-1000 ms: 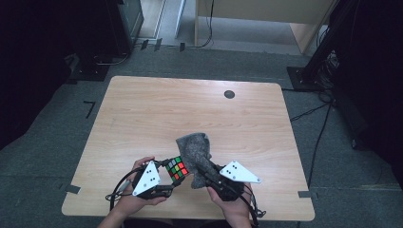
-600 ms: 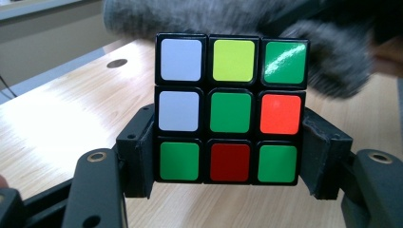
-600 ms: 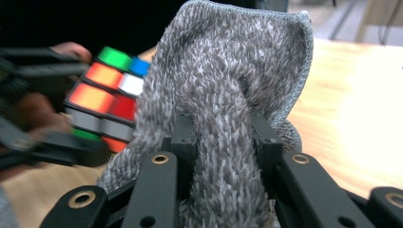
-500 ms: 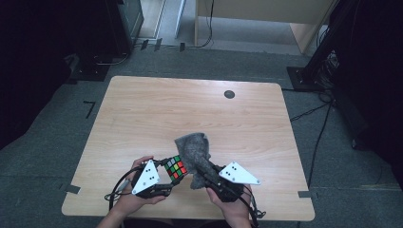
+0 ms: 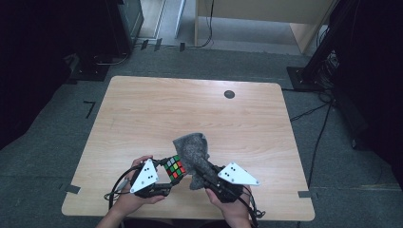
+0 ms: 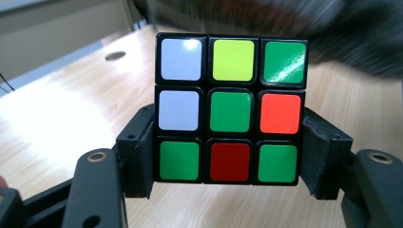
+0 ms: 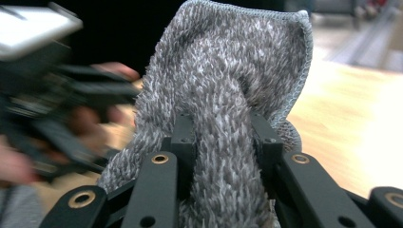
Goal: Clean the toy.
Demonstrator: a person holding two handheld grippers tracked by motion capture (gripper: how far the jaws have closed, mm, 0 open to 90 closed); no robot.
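In the high view, the table (image 5: 142,118) is a pale wooden top with rounded corners, and most of its surface lies bare; both hands work close to its near edge, with wide open room toward the far edge, where a small dark round cap (image 5: 229,94) sits well apart from them. Grey floor (image 5: 62,142) borders the table on the left and right. The left hand-held gripper (image 5: 164,176) holds a puzzle cube (image 5: 174,167) just above the near part of the table, tilted so that one corner points toward the far edge. Just beside the cube, touching or nearly touching it, a grey cloth (image 5: 192,152) rises from the right hand-held gripper (image 5: 202,173), its long axis running from the jaws up and away toward the table's middle. In the left gripper view, the left hand-held gripper (image 6: 230,159) is clenched on the cube (image 6: 230,111), one pad on each side of its lower rows, and the face with green, red, white, yellow and orange squares stands squarely toward the camera, edges level and upright. In the right gripper view, the right hand-held gripper (image 7: 223,142) is clenched on the cloth (image 7: 228,80), which is bunched between the jaws and fans out upward, its stitched hem at the top.
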